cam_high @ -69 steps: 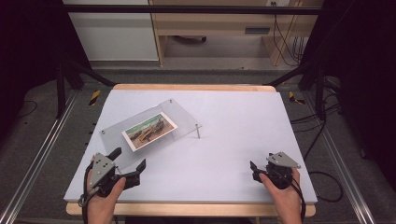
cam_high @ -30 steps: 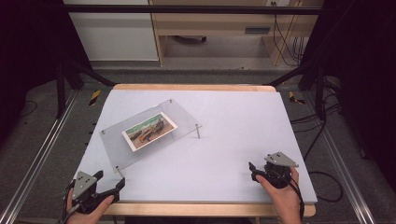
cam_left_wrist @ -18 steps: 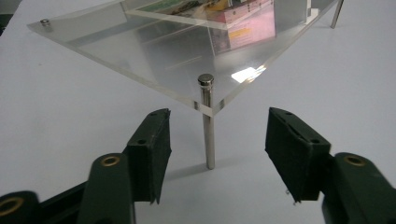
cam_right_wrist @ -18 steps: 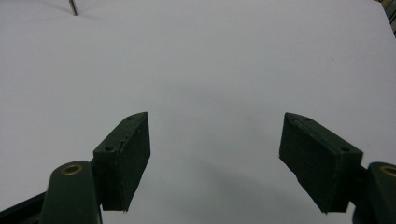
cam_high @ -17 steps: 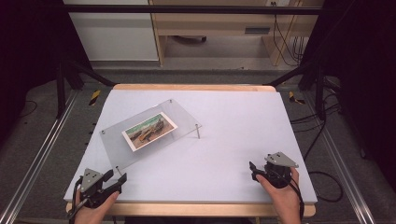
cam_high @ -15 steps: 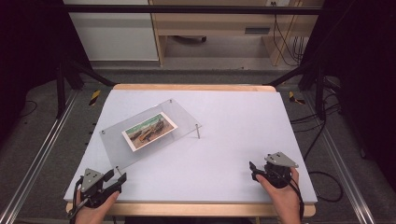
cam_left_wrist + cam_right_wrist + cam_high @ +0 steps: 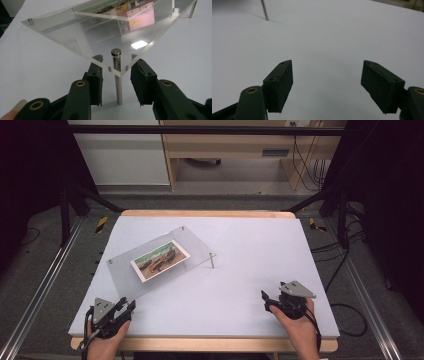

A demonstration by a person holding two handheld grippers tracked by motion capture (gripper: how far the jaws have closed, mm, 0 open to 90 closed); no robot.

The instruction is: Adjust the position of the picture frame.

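The acrylic stand (image 7: 100,37) has its nearest metal leg (image 7: 117,77) standing between the jaws of the left gripper (image 7: 117,82), whose pads have just been closing in but still leave a gap on either side of the post, so nothing is gripped yet. The risk, as I judge it, lies in that thin round post: if the pads meet it off-centre it may slip out sideways, or the clear corner resting above the jaws may be knocked and the whole plate tipped or slid across the white table (image 7: 250,270). Pulling on one leg alone could also twist the stand. The plate is transparent, tilted, with a small screw head at each visible corner, and carries a colourful picture card (image 7: 160,260); in the high view it stands left of centre, its near corner at the left gripper. The right gripper (image 7: 272,301) rests well apart, jaws wide and empty.
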